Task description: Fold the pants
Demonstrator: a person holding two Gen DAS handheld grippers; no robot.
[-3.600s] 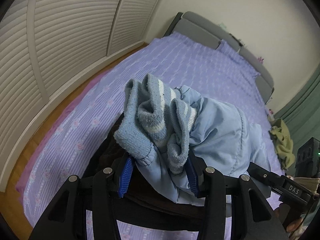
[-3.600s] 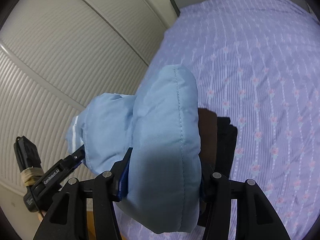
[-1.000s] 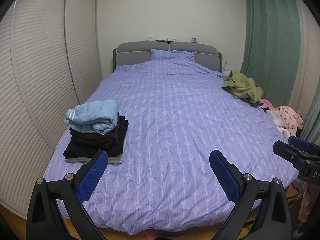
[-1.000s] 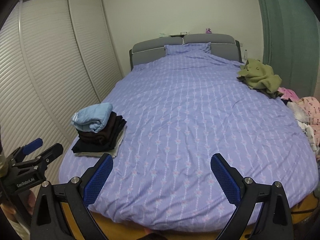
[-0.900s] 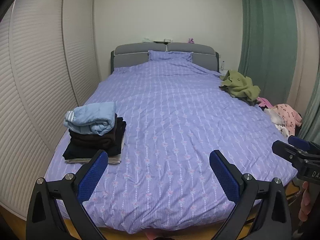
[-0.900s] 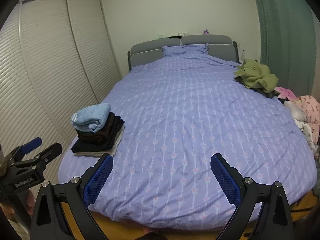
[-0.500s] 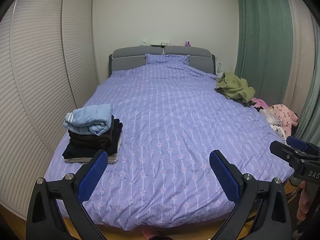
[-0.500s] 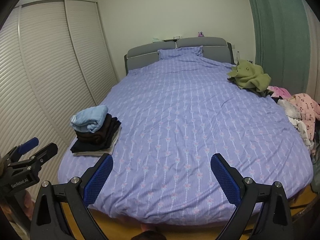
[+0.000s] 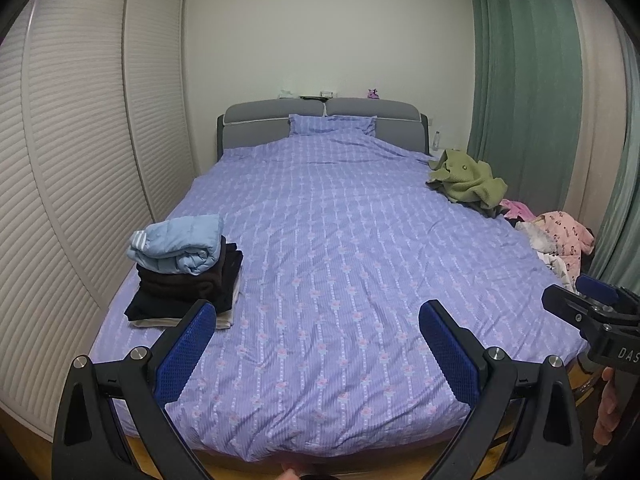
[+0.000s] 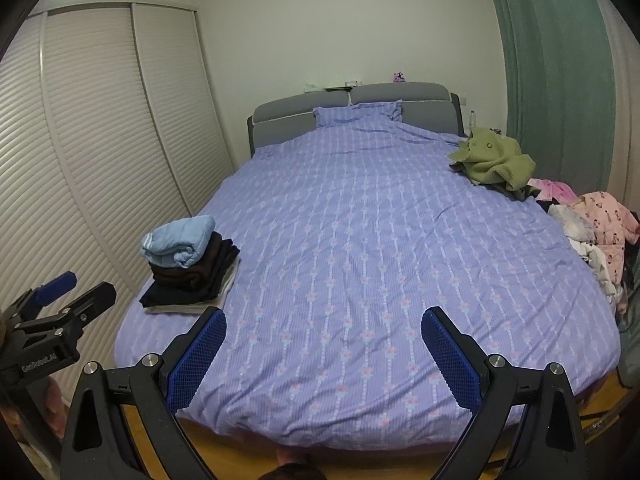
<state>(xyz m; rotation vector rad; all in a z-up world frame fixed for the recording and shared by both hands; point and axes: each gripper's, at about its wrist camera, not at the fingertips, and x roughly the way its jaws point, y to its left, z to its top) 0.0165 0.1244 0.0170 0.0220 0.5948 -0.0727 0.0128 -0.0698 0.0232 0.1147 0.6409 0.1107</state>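
I have both grippers held off the foot of the bed [image 9: 320, 240], each empty. The left gripper [image 9: 316, 316] fills the bottom of its own view with its blue pads spread wide, and the right gripper [image 10: 324, 320] does the same in its view, pads far apart with only bedspread between them. The right gripper also pokes in at the right edge of the left view, cut off by the frame, and the left one shows at the lower left of the right view.

The folded light blue pants [image 9: 178, 244] sit on top of a stack of folded dark clothes [image 9: 192, 288] at centre left of both frames, near the bed's left edge; a pale garment lies at the bottom of the stack, mostly hidden.

Toward the upper right a green garment [image 9: 466, 178] lies crumpled on the bedspread, and below it a heap of pink clothes [image 10: 600, 224] runs off the bed's edge, partly cut off; I cannot tell what the separate pieces are. Small items on the headboard [image 9: 260, 128] are too tiny to identify.
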